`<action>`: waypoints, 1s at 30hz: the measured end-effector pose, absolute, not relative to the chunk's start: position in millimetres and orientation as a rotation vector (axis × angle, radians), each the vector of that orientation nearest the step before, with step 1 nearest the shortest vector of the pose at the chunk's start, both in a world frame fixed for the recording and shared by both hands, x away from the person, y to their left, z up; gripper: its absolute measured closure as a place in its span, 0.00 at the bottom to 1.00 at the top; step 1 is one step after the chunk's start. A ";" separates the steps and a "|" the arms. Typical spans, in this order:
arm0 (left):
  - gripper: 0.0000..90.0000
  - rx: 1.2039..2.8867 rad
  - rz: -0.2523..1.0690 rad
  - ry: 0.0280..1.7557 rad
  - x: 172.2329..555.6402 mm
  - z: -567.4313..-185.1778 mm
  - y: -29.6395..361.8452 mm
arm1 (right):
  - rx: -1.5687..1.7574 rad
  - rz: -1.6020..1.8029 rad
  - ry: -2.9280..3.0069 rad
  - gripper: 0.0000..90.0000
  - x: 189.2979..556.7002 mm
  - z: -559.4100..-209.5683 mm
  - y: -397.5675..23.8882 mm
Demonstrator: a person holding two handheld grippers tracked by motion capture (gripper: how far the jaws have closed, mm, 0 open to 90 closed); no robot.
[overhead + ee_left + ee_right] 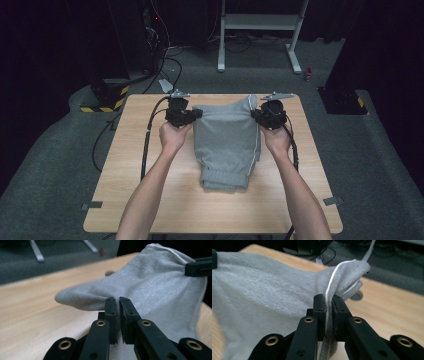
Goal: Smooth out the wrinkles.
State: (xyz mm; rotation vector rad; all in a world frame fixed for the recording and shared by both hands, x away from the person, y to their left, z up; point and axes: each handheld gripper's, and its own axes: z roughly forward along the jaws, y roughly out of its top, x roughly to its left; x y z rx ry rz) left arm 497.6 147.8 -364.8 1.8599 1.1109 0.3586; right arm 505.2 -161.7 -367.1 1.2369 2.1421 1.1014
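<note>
A grey garment [226, 140] with a white side stripe lies folded on the wooden table [130, 175], its far end lifted off the surface. My left gripper [196, 114] is shut on the garment's left far edge, with the grey cloth [150, 287] pinched between the black jaws around my left gripper's tips [117, 300]. My right gripper [256, 115] is shut on the right far edge. There the cloth [262, 290] and its white stripe run between the jaws at my right gripper's tips [327, 298]. The garment's cuffed near end [224, 181] rests on the table.
Black cables [147, 135] trail from the left gripper across the table's left side. Beyond the table stand a white frame's legs [294, 55], a dark stand with yellow-black tape [107, 95] and floor cables on grey carpet.
</note>
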 end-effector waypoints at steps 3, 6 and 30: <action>0.94 1.896 0.375 1.064 485.5 -367.1 144.1 | 1.189 1.125 2.142 0.92 495.6 -365.2 -158.5; 0.94 1.927 0.351 1.050 477.2 -379.6 144.6 | 1.162 1.131 2.164 0.92 484.3 -376.7 -156.7; 0.94 1.993 0.272 1.034 442.2 -438.5 154.8 | 1.162 1.254 2.222 0.92 399.8 -444.3 -167.0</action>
